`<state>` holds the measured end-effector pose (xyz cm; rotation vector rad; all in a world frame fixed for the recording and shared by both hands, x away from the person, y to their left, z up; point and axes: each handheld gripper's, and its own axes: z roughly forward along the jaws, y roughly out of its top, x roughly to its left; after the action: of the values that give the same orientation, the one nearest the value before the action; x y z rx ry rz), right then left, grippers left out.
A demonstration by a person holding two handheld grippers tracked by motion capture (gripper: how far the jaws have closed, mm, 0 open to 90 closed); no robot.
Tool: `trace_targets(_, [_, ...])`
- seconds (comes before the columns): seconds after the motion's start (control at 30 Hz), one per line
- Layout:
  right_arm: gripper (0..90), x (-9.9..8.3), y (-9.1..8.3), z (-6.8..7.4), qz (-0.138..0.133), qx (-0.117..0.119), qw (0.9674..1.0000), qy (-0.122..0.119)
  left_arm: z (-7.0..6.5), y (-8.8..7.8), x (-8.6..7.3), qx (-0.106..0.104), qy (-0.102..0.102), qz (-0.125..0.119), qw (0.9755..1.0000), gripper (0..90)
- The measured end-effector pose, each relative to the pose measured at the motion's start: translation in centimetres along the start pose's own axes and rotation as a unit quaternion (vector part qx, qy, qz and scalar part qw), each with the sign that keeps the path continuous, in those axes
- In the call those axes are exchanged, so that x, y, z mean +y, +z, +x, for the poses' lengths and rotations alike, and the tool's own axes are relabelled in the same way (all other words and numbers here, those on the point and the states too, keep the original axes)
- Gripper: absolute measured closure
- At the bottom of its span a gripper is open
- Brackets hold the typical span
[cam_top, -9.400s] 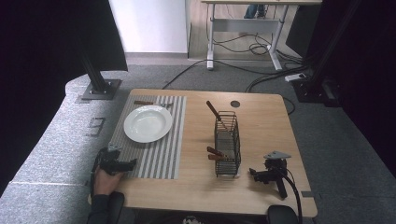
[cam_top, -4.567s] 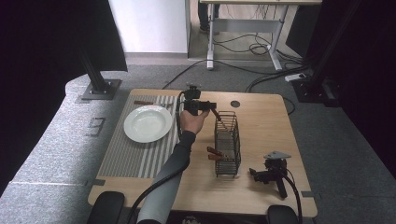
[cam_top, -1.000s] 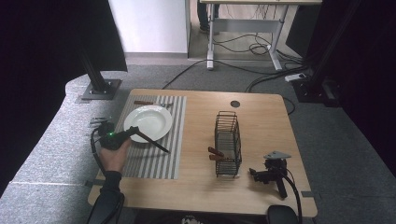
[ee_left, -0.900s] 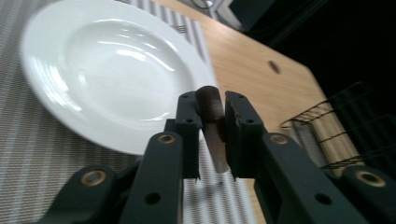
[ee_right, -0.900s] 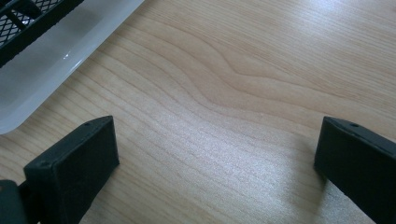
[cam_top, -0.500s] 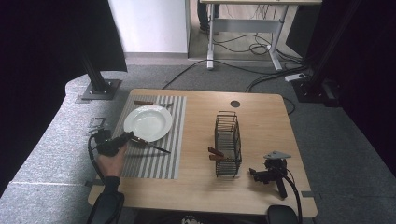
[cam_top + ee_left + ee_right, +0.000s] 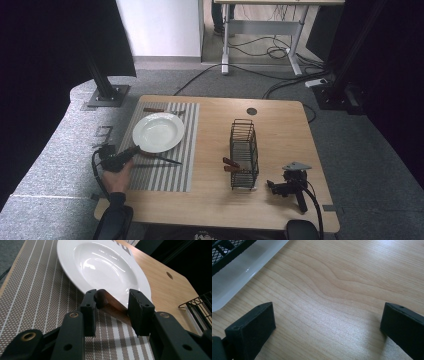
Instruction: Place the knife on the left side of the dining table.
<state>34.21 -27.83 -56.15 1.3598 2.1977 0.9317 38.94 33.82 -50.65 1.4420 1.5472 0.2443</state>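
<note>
Left gripper (image 7: 112,307) grasps the brown wooden handle (image 7: 111,305) of a knife (image 7: 159,159), jaws closed on it from both sides near its butt end. In the high view the gripper (image 7: 116,159) sits low over the near-left part of the striped mat (image 7: 165,176), the person's hand (image 7: 117,175) behind it. The handle runs forward from the jaws and the dark blade points away and to the right, close to the mat or on it; which cannot be told.

Judging from how things lie, the step in hand is laying the knife on the mat beside the plate (image 7: 105,267). To do it well, the blade should be brought flat and level first, then the handle lowered until it rests, and only then the jaws opened; opening early would let the handle drop and roll toward the plate. The plate rim lies just ahead of the jaws, nearly touching the handle, so the knife should stay clear of it.

Farther off to the right stands the wire basket (image 7: 244,152), with more brown-handled pieces in its lower part. Beyond it the right gripper (image 7: 286,187) rests on the table (image 7: 342,277), jaws spread wide over bare wood, holding nothing.
</note>
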Motion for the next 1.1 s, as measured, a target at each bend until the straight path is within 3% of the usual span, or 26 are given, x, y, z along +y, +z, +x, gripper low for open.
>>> trace_targets(0.5, [0.0,0.0,0.0,0.0,0.000,0.000,1.0000,0.000,2.2,0.8,-1.3,-0.006,-0.010,0.004,0.9999,54.9])
trace_targets(0.63, [0.0,0.0,0.0,0.0,0.000,0.000,1.0000,0.000,2.4,1.0,-1.5,0.012,0.010,0.012,0.9998,52.4])
trace_targets(0.87, [0.0,0.0,0.0,0.0,0.000,0.000,1.0000,0.000,2.8,1.3,-1.8,0.026,0.018,0.023,0.9993,51.1])
trace_targets(1.1, [0.0,0.0,0.0,0.0,0.000,0.000,1.0000,0.000,2.8,1.7,-1.9,0.048,0.039,0.035,0.9975,49.6])
